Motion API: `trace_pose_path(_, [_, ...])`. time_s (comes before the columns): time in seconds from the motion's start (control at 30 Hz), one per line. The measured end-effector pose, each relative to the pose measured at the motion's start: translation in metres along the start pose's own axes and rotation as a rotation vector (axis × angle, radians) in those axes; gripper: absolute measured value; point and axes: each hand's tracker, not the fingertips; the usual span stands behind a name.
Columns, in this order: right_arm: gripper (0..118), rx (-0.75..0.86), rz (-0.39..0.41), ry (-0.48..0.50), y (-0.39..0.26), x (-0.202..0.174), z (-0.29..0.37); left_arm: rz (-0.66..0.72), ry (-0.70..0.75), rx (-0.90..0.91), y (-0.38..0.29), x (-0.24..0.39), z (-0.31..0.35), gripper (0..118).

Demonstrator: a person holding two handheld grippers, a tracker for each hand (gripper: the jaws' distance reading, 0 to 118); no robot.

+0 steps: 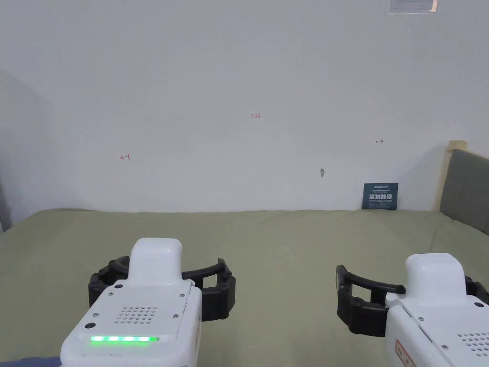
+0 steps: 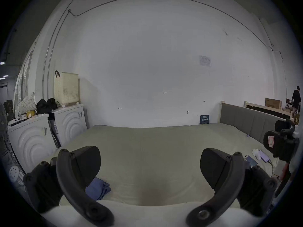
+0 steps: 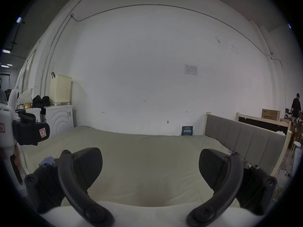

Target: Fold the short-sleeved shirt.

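Observation:
A blue cloth, folded into a small bundle, lies on the olive-green bed near its front left edge, just beside my left gripper's left jaw. In the right gripper view the same blue cloth peeks out behind that gripper's left jaw. My left gripper hovers over the bed, open and holding nothing. My right gripper is open as well, with bare sheet between its jaws. In the head view the left gripper and right gripper are held side by side above the sheet.
A grey padded headboard bounds the bed on the right, with phones and a cable lying near it. Two white washing machines carrying a cream basket stand to the left. A dark card leans on the wall. A person stands far right.

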Motion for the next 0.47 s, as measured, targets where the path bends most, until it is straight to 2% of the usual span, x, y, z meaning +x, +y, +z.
trace_pose_path(0.47, [117,-0.003,0.004,0.0,0.0,-0.0002,0.0004,-0.001,-0.005,0.006,-0.0022,-0.0023,0.0013,118])
